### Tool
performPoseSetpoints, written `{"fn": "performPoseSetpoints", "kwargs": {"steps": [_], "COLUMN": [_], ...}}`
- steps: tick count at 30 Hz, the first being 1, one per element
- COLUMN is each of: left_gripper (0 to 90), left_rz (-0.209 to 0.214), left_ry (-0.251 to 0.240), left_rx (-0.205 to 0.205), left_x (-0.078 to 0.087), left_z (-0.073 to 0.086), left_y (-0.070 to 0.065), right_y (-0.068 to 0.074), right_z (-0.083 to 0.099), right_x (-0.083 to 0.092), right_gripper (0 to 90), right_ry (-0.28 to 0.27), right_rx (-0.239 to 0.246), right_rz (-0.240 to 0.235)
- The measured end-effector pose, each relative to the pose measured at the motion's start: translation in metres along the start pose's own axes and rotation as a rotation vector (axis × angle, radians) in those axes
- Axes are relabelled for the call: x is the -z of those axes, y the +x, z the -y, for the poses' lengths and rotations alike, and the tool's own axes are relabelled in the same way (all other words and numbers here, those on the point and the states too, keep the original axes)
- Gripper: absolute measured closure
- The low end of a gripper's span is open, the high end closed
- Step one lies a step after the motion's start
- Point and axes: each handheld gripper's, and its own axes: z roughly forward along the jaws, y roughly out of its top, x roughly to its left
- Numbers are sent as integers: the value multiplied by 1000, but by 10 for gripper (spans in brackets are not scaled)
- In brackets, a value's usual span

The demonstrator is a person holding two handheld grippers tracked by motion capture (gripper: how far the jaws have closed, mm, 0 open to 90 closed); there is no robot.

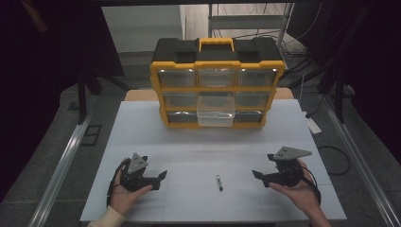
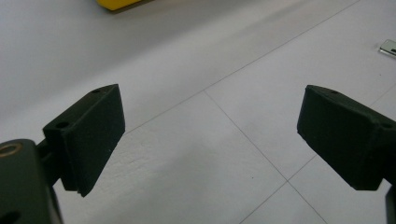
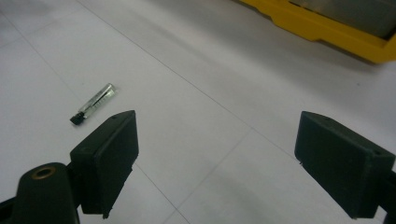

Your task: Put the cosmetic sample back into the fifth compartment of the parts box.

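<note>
Small clear vial (image 1: 219,182) w/ dark cap lies flat on white table (image 1: 189,142), between both grippers, nearer the right. Left gripper (image 1: 162,179): jaws wide, empty. Right gripper (image 1: 257,178): jaws wide, empty, vial just beside one jaw. Yellow drawer organizer (image 1: 217,85) at back, one middle drawer (image 1: 215,118) pulled out.

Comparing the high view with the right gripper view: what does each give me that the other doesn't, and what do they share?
High view alone: the whole organizer with its black top, yellow handle and clear drawers, the middle bottom drawer pulled out, plus the left gripper and both hands.

Right gripper view alone: a close look at the right gripper, its jaws wide apart with nothing between them, and the vial's dark cap.

Shared: the small vial lying on the white table, and the organizer's yellow base.
</note>
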Motion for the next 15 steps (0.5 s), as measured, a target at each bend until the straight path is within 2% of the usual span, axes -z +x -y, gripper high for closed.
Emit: {"fn": "performPoseSetpoints", "kwargs": {"steps": [9, 15], "left_gripper": [82, 81], "left_rz": [-2, -3], "left_ry": [1, 1], "left_rx": [-5, -6], "left_x": [0, 0], "left_z": [0, 0], "left_y": [-1, -1], "right_y": [4, 9], "right_z": [-12, -17], "right_x": [-4, -8], "right_gripper": [142, 140], "right_ry": [-3, 4], "right_rx": [28, 63], "right_rz": [-19, -64]}}
